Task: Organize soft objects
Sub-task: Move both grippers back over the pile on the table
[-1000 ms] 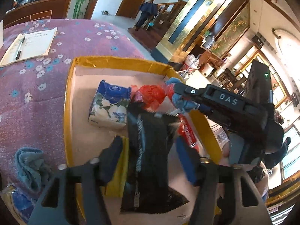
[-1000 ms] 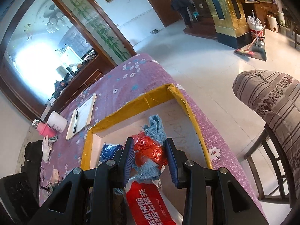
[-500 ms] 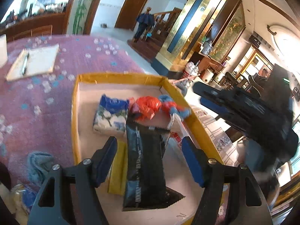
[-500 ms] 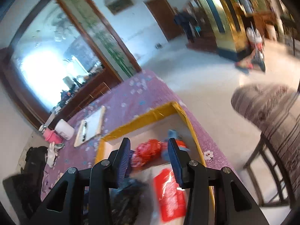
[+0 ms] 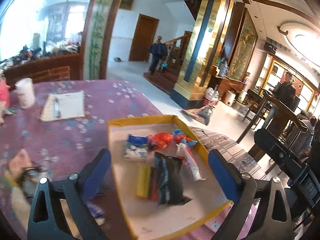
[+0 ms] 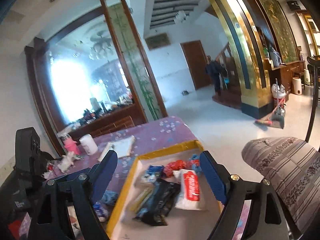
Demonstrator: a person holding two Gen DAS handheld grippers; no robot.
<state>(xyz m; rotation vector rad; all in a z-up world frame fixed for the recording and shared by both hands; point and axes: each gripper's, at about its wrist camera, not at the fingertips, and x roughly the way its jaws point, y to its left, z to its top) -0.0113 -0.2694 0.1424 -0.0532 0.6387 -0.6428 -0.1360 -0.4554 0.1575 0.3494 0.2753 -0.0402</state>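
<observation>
Both my claws have let go and lifted back; left claw [image 5: 160, 172] and right claw [image 6: 158, 174] are opening, empty. Soft packets lie in the box [image 5: 140, 121]; next I'd fetch the cloth [image 6: 110, 197] on the counter [image 5: 66, 136].

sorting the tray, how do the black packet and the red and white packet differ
The black packet is dark and lies mid-tray against a yellow pack; the red and white packet is pale with red print and lies nearer the tray's right wall. Both lie flat and lengthwise in the tray, untouched.
</observation>
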